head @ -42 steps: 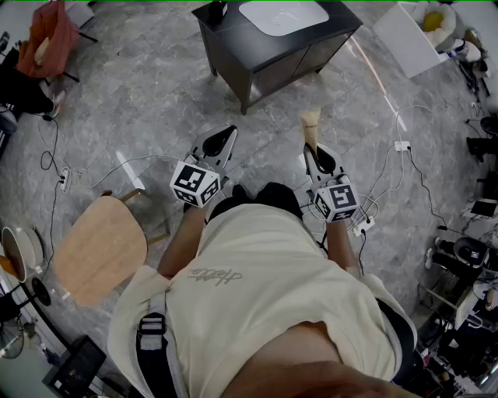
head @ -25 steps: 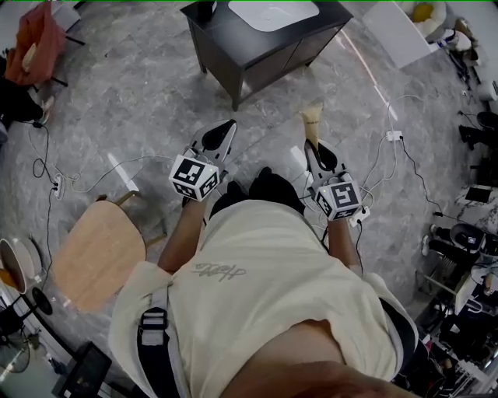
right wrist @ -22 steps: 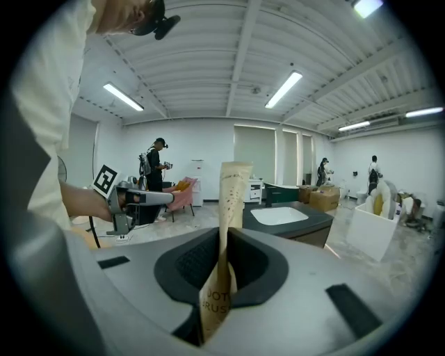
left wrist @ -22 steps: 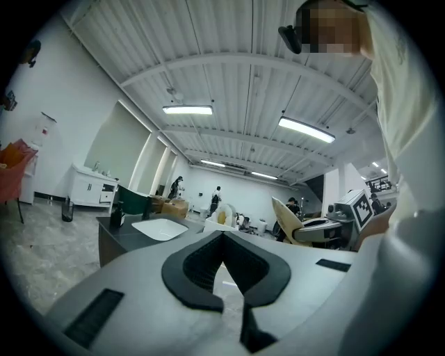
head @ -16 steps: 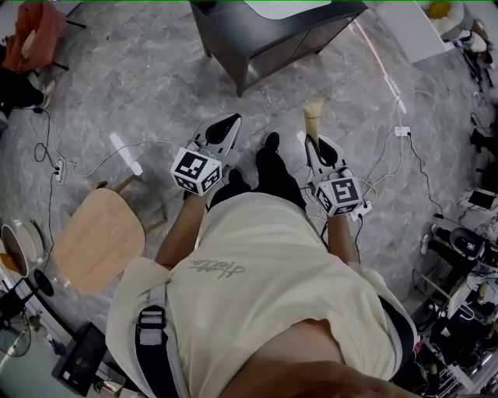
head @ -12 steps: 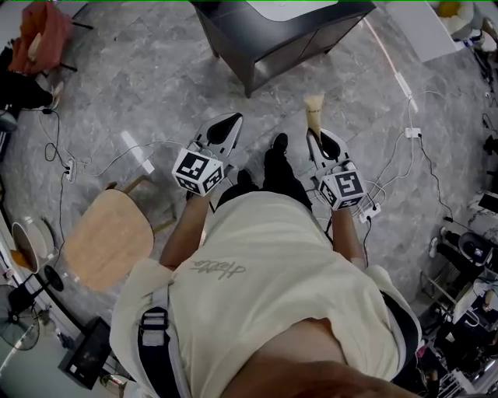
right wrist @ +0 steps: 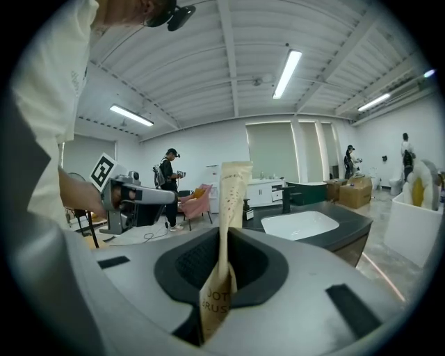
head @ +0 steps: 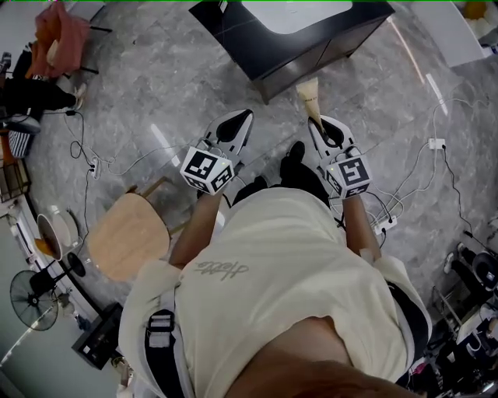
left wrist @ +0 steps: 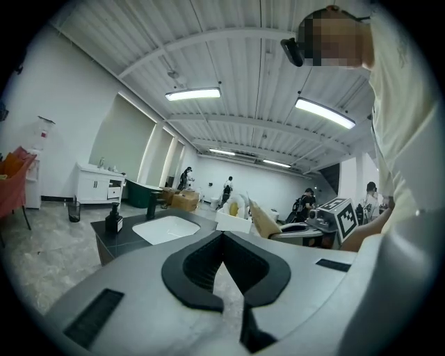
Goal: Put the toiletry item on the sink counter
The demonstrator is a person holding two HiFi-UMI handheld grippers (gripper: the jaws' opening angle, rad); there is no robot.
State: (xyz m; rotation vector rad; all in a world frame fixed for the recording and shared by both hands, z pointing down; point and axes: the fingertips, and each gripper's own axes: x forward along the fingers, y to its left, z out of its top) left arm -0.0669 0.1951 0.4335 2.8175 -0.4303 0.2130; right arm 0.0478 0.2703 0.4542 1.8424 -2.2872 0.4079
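My right gripper (head: 320, 128) is shut on a cream toiletry tube (head: 306, 92), which stands up out of the jaws with its flat crimped end toward the sink. In the right gripper view the tube (right wrist: 230, 201) rises from between the black pads (right wrist: 188, 268). The dark sink counter (head: 268, 48) with its white basin (head: 305, 13) lies just ahead of both grippers and shows ahead as the counter (right wrist: 351, 221) in the right gripper view. My left gripper (head: 236, 126) is shut and empty, level with the right one. From the left gripper view the basin (left wrist: 165, 228) lies ahead.
A black pump bottle (left wrist: 112, 220) stands on the counter's left end. A round wooden stool (head: 128, 245) is at my left. Cables (head: 117, 159) and a power strip (head: 387, 224) cross the grey floor. A white box (head: 455, 31) sits right of the counter.
The person has walked toward the sink counter, which now sits much nearer both grippers. Both grippers moved forward with them; the tube stays clamped in the right one.
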